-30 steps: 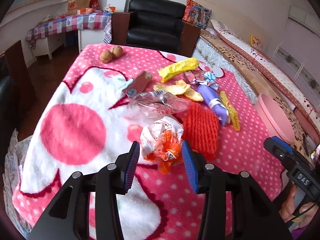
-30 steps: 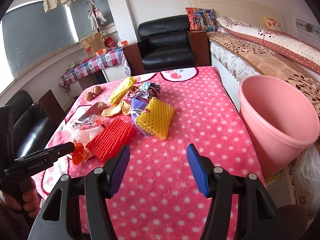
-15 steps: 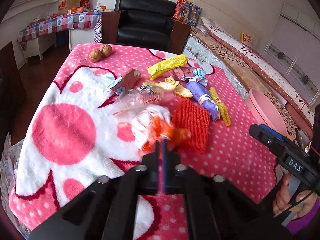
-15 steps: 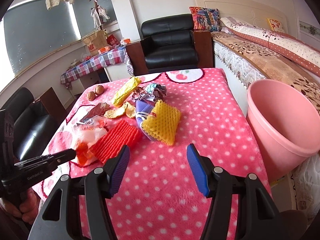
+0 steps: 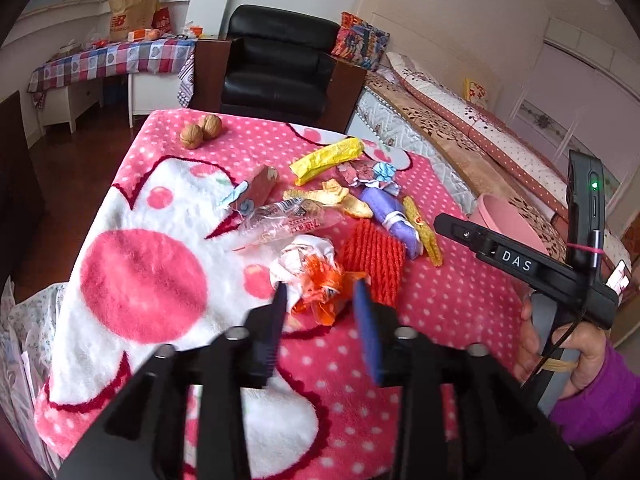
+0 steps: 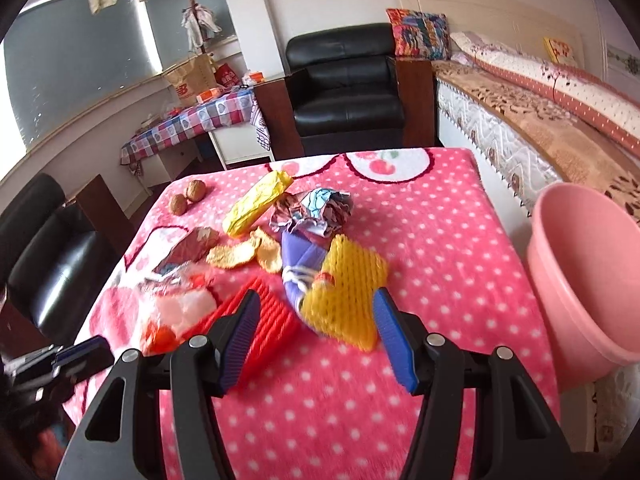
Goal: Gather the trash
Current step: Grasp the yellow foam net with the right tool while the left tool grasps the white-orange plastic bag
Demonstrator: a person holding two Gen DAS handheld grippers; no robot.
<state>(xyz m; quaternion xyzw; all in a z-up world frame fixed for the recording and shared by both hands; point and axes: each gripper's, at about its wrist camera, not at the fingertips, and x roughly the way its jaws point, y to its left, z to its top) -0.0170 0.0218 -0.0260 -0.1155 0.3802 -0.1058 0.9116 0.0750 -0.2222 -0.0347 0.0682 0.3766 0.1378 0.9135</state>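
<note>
A crumpled orange-and-white wrapper (image 5: 310, 268) lies on the pink dotted blanket (image 5: 448, 304). My left gripper (image 5: 320, 286) straddles its near end, and its jaws are opening, the pads clear of the wrapper. A yellow foam net (image 6: 346, 292) lies partly over a purple package (image 6: 300, 256). My right gripper (image 6: 316, 294) has the net's near edge between its tips; its jaws are closing slowly but the pads do not press on it. A red foam net (image 6: 264, 320) lies beside the left finger. The pink bucket (image 6: 580, 280) stands off the table's right edge.
More litter lies farther back: a yellow wrapper (image 5: 328, 158), orange peel (image 5: 332, 198), a clear plastic bag (image 5: 288, 220), a brown wrapper (image 5: 264, 186), crumpled foil (image 6: 320, 210) and two walnuts (image 5: 200, 130). A black armchair (image 6: 348, 88) stands behind the table, a bed (image 6: 540, 112) on the right.
The left jaws were wide a second ago, snapped shut just short of the orange wrapper, and now stand wide again. The right gripper has moved forward up to the yellow net.
</note>
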